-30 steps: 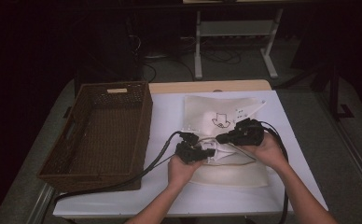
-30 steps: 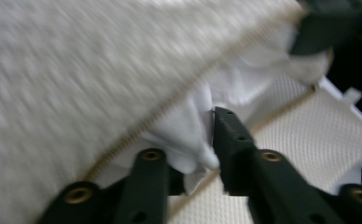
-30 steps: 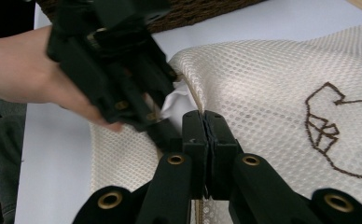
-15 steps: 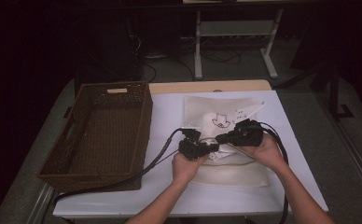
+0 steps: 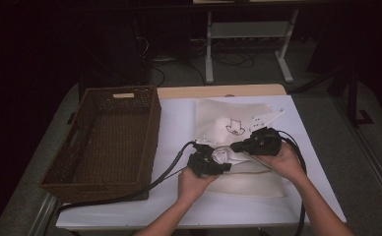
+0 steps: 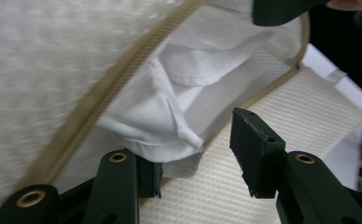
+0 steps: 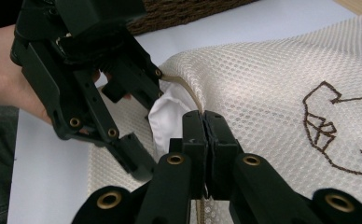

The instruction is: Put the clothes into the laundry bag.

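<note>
**White cloth at the mouth of the mesh bag**

On the white surface (image 5: 179,123), right of the brown wicker basket (image 5: 105,137), lies the cream mesh laundry bag (image 5: 228,118). The white crumpled cloth (image 6: 165,112) sits in its tan-edged mouth. The right claw (image 7: 203,126) is clamped on the bag's rim. The left claw (image 6: 195,154), its 2 jaws just opening, stands apart around the cloth's hem.

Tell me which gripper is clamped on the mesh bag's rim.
The right gripper: jaws shut on the mesh bag rim. The left gripper has just been opening, white cloth loose between its jaws.
</note>
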Demonstrator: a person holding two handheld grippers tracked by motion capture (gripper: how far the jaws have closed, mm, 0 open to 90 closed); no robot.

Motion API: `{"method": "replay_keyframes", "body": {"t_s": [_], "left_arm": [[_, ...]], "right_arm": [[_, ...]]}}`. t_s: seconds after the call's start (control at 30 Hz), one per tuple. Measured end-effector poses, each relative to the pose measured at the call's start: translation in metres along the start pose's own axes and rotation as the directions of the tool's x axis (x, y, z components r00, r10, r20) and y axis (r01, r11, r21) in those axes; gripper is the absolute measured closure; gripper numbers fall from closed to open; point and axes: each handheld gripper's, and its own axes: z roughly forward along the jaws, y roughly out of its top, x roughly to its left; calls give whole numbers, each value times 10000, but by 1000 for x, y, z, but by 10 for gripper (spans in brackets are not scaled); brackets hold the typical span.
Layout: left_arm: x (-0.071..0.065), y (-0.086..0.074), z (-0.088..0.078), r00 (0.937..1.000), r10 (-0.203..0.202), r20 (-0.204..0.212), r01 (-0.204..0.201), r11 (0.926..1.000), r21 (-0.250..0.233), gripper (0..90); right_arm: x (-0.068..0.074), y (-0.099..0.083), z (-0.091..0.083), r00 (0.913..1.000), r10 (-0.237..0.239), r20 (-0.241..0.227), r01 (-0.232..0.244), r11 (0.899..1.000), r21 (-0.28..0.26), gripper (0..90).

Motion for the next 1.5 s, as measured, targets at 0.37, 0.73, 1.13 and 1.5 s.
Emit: {"method": "replay_keyframes", "body": {"t_s": [0.37,0.73,1.13,1.5], "left_arm": [[-4,-13,2,9993,-248,288,216,9938,1088,504],[25,14,25,9826,-1780,532,1840,9721,-1454,869],[19,13,26,9940,-1075,210,1088,9911,-764,858],[21,14,26,9907,-1331,293,1350,9880,-747,862]], "right_arm": [[2,-1,1,9999,-101,55,101,9999,13,866],[-1,-2,4,9999,-41,-135,40,10000,-31,877],[22,-1,-9,9986,-509,116,517,9943,-930,646],[65,-36,39,9843,-1551,-841,1616,9839,764,519]]}}
